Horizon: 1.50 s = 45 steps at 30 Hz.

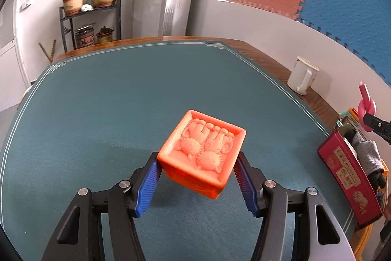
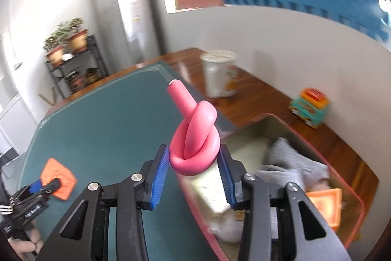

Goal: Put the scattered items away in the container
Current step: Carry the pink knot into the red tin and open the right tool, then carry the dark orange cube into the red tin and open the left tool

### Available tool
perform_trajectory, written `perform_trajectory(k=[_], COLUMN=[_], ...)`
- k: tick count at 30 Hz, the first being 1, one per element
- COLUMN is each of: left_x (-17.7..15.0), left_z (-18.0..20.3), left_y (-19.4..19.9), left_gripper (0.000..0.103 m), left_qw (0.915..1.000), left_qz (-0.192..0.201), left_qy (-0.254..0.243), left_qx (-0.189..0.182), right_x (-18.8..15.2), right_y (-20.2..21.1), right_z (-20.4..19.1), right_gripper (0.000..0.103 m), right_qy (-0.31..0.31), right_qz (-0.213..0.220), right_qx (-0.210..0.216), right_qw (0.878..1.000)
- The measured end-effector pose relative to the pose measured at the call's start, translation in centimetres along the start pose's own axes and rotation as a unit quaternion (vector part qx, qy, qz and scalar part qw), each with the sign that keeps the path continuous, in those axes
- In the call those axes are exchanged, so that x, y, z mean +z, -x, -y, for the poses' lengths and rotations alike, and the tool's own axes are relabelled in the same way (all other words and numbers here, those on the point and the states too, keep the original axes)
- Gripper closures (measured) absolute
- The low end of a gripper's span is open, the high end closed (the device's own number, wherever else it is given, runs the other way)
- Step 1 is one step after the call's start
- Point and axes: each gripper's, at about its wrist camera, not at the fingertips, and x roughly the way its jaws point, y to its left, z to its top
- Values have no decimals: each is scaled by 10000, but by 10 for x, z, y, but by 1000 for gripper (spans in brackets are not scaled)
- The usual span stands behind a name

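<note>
A: Nearest the lens, the left gripper [image 1: 198, 177] has its jaws part open and clamped on the sides of the orange block [image 1: 204, 154], the one with the cat relief on top. The block hangs clear above the green surface [image 1: 102, 99].

B: And the other hand?

A: The right gripper [image 2: 194, 166] has its jaws drawn in tight on the pink knot [image 2: 194, 138], a foam tube tied on itself, with one end sticking up. It is held in the air at the near edge of the red box [image 2: 352, 190].

B: So neither is put away yet.

A: Not yet. Both are lifted, neither is inside. The knot is nearly over the box, while the block is well apart from it, out over the middle of the surface.

B: What is in the box already?

A: A grey glove [image 2: 293, 163] lies in it, and something orange [image 2: 326, 206] sits at the near corner; that view is blurred, so I can't say what it is.

B: Anything left lying loose?

A: The mat looks bare. A toy bus [image 2: 309, 110] stands on the wood by the wall, just beyond the box, and may still need collecting. The white mug [image 1: 301, 78] I judge is no part of it.
</note>
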Motion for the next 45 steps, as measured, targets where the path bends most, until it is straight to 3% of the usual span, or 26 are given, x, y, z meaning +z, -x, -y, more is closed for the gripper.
perform_trajectory(k=[6,20,34,45], left_x=[-1,-6,19,23], left_z=[13,57,180,267], left_y=[9,25,19,-11], left_gripper=[41,41,41,41], left_qw=[9998,9970,9827,9681], left_qz=[94,84,115,-103], left_qy=[-147,-439,-1075,-1677], left_qx=[-105,-632,-1507,-1858], right_x=[2,-34,-63,-75], right_y=[-2,47,85,91], right_z=[29,59,89,112], right_gripper=[54,52,48,47], right_qy=[-370,-625,-651,-827], right_qz=[-76,408,871,930], right_qx=[-116,88,381,509], right_qw=[9992,9972,9933,9909])
